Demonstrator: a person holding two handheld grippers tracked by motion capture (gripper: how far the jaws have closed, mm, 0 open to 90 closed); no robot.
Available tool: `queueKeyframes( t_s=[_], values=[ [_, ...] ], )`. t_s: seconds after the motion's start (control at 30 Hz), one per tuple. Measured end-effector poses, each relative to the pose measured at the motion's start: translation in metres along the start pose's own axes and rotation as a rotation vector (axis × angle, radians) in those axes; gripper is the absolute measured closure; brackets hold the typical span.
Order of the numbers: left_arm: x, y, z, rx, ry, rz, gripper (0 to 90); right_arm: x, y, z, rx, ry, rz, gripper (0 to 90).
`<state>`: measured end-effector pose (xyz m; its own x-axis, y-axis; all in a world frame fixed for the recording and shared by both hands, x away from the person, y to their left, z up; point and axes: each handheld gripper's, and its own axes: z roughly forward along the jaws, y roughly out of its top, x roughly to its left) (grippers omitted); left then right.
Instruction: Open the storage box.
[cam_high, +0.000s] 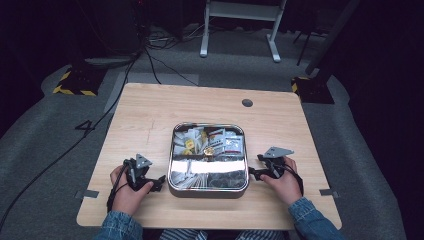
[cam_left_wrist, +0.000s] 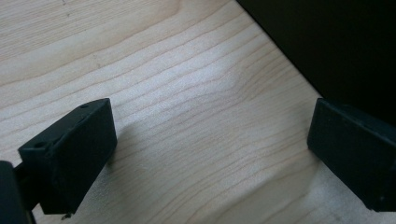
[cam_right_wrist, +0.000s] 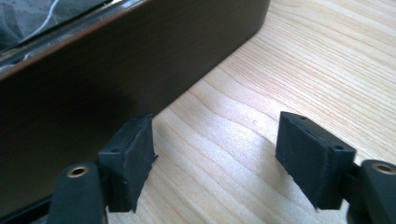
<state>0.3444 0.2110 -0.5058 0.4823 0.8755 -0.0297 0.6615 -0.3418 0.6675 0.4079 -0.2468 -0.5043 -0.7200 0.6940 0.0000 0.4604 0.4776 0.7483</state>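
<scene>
Start pose, nothing gripped: left tongs and right tongs, both apart and empty, flank the metal tin of packets near the table's front edge; likely next, reaching in.

A metal tray of packets sits near the table's near edge, centred. A grommet lies by the far edge. Tape marks both side edges.

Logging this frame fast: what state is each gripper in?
Left gripper: open, holding nothing, over bare table beside the tray.
Right gripper: open, holding nothing, next to the tray wall.
</scene>
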Motion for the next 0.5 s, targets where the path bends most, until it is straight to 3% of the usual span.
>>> queueKeyframes(
  t_s=[0.1, 0.3, 0.5],
  values=[
    [0.002, -0.001, -0.002, -0.008, -0.005, 0.008, 4.8, -0.002, 0.001, -0.001, 0.0, 0.014, 0.006, 36.3],
    [0.006, -0.001, -0.007, 0.005, -0.006, 0.008, 16.4, -0.004, 0.013, -0.018, -0.01, 0.005, 0.024, 36.4],
    [0.008, -0.003, -0.011, 0.019, -0.001, -0.002, 16.0, -0.004, 0.026, -0.031, -0.027, 0.03, 0.036, 35.2]
  ],
)
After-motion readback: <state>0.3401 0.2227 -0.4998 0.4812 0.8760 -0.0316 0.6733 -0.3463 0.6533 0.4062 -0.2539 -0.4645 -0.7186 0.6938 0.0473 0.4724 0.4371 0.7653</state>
